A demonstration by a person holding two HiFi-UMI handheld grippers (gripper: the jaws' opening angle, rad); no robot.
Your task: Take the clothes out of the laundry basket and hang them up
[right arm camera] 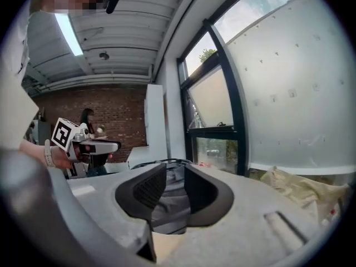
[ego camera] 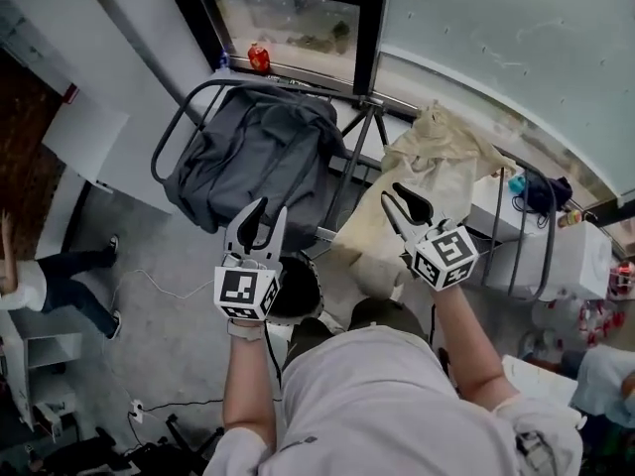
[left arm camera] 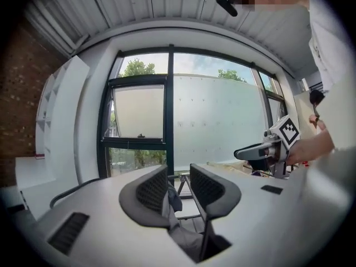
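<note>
Seen from above, the grey garment (ego camera: 260, 147) hangs over the drying rack (ego camera: 171, 137) by the window, with the beige garment (ego camera: 429, 162) draped just beside it. The left tool (ego camera: 271, 208) and right tool (ego camera: 389, 190) are held up before them. Each tool's own view shows its jaws spread with nothing pinched and grey cloth beyond the gap. Only the right gripper view takes in the brick wall (right arm camera: 111, 121).

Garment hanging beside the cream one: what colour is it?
Dark grey garment, best in the head view.
</note>
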